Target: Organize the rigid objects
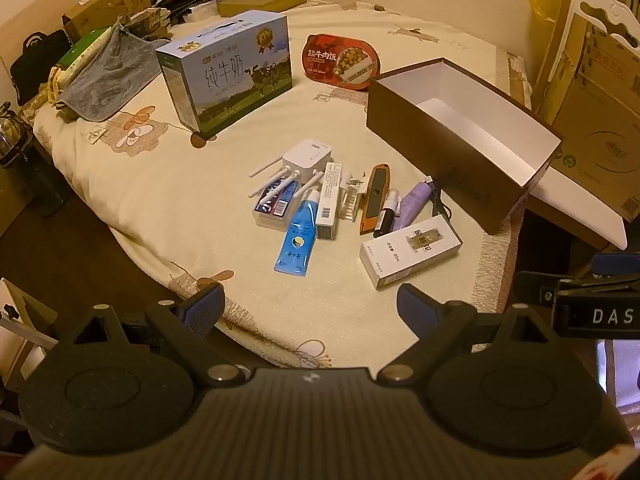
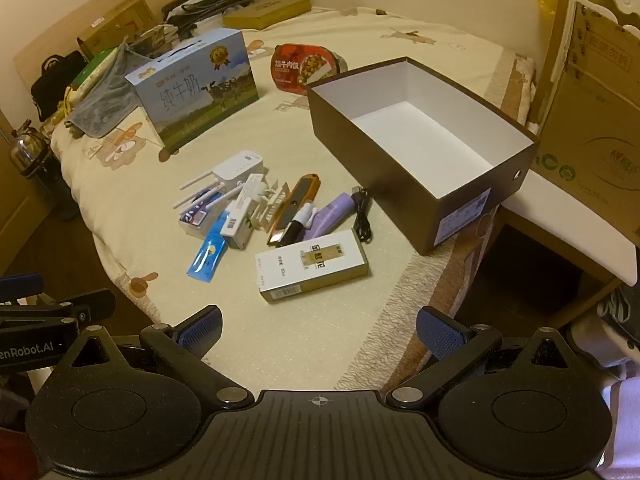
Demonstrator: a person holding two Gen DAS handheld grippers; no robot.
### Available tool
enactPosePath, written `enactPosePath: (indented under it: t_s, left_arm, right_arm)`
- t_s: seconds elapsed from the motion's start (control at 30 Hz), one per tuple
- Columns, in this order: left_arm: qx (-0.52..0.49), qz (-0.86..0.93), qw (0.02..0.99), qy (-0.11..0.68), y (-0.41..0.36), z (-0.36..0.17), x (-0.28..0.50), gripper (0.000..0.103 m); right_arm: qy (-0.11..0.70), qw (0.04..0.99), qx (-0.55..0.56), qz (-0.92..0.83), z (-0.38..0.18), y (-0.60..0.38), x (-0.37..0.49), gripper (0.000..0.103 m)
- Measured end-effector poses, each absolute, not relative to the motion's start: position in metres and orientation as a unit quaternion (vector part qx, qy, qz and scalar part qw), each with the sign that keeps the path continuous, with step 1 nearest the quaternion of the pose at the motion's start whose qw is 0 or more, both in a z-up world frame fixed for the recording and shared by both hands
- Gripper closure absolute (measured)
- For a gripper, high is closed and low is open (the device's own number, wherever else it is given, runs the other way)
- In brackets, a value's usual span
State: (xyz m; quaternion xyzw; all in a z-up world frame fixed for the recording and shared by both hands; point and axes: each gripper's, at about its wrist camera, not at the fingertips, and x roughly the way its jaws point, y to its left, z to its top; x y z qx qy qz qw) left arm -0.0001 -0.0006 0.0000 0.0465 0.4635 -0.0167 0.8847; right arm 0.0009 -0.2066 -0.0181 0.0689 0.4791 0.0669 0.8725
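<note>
Cardboard, stiff and light: the white carton [image 2: 312, 266] lies on the bed [image 2: 320, 344] just before the empty brown box [image 2: 420, 136]. I'd pinch its long sides. Left gripper [image 1: 310, 304] and right gripper [image 2: 318, 330] hover, jaws spread, empty.

A bedroom in a home. Ahead of the claw, a bed [image 1: 160, 184] under a cream embroidered bedspread serves as the work surface; at its far end, against a wooden headboard [image 2: 100, 20], lie cardboard cartons [image 1: 104, 4], a black bag [image 1: 40, 60] and a grey cloth [image 1: 108, 68]. Further ahead stands a milk carton [image 1: 228, 76]; to the right, more cardboard boxes [image 2: 592, 120] lean on the wall
</note>
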Motion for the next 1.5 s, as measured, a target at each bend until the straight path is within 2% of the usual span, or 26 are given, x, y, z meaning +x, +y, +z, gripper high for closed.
enactPosePath:
  t_s: [1.5]
  left_arm:
    - [0.04, -0.023, 0.885, 0.464, -0.0056, -0.0045, 0.0011, 0.012]
  right_arm:
    - [0.477, 0.874, 0.067, 0.067, -0.0153, -0.2063, 0.0006, 0.002]
